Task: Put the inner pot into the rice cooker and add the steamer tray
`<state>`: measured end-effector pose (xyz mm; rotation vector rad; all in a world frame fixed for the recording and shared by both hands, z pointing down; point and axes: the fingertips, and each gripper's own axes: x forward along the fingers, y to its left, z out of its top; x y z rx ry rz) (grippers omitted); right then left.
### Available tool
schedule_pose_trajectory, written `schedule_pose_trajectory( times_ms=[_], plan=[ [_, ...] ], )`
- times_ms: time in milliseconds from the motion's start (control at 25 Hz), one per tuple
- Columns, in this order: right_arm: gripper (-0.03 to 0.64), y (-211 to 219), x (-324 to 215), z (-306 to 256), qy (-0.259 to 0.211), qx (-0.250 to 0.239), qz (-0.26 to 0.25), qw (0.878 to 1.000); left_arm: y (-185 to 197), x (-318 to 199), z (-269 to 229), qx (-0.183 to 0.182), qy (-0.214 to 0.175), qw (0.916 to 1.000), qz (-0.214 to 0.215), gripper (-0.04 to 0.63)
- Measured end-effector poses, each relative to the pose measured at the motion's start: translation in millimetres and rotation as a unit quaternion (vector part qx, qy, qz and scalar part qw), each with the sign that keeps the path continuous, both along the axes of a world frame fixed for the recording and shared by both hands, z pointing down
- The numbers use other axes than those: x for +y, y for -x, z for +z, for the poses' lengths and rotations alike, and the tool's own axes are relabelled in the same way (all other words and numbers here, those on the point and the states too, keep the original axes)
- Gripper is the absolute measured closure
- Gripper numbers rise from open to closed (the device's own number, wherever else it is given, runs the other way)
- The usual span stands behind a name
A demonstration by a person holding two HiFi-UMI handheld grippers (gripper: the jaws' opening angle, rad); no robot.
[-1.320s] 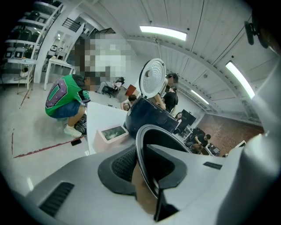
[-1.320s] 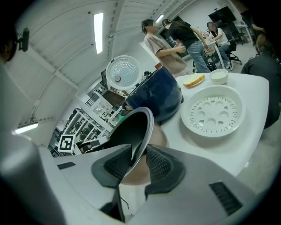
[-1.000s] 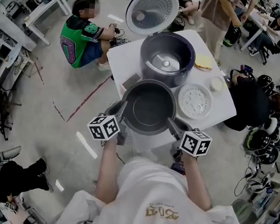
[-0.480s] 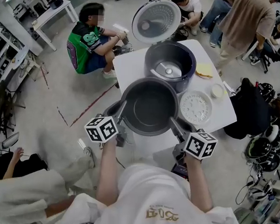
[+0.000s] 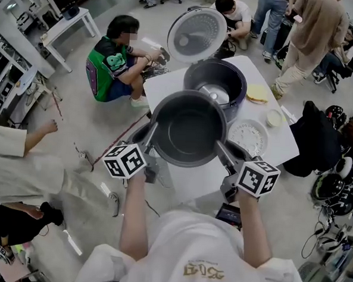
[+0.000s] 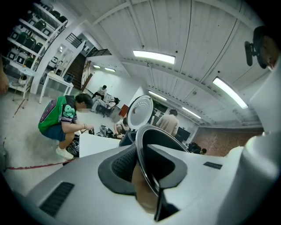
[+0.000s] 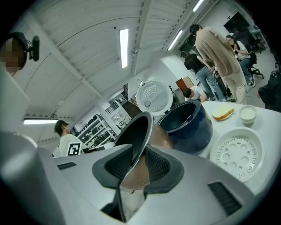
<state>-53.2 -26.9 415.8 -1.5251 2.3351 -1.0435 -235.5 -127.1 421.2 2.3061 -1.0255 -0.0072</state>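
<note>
Dark grey metal inner pot (image 5: 189, 135) hangs in the air above the white surface (image 5: 168, 86), just in front of the open round rice cooker (image 5: 216, 80). Left hand-held gripper (image 5: 151, 139) clamps its rim, and right hand-held gripper (image 5: 221, 151) clamps the opposite rim, jaws just squeezing tighter. White perforated steamer tray (image 5: 248, 137) lies beside the cooker.

The rim of the inner pot (image 7: 137, 131) is gripped by the right gripper (image 7: 138, 163), one ribbed pad set inside the wall and one outside. The jaws have just been closing on it. Beyond the pot, the dark rice cooker (image 7: 186, 127) is seen on the white table (image 7: 263, 128), its lid (image 7: 153, 97) raised upright behind it. The white perforated steamer tray (image 7: 237, 151) lies flat just beside the cooker, toward the table's right edge. Near the far edge a yellow sponge-like piece (image 7: 222, 113) and a small white cup (image 7: 248, 114) are set side by side. People (image 7: 219, 57) are seen standing past that edge.
</note>
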Motion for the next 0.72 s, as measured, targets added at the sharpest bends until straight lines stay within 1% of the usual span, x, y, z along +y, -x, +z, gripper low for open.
schedule_pose_trajectory(
  times_ms=[160,360,560,720],
  plan=[
    [0.515,-0.7,-7.6,-13.9,-0.013,0.002,0.0,1.0,-1.0,-7.2,-11.0,0.008,-0.005,1.0,0.002,0.505],
    [0.515,-17.0,-31.6,-29.6,-0.024,-0.001,-0.012,1.0,-14.1,-26.6,-26.0,0.014,-0.013,0.9998,-0.003,0.502],
    [0.515,-44.6,-48.0,-32.1,-0.029,-0.007,-0.033,0.999,-38.1,-36.6,-29.1,0.016,-0.012,0.9995,-0.025,0.503],
    [0.515,-61.0,-74.4,-40.1,-0.037,-0.011,-0.055,0.998,-50.9,-55.7,-37.2,0.021,-0.016,0.9985,-0.047,0.505]
  ],
)
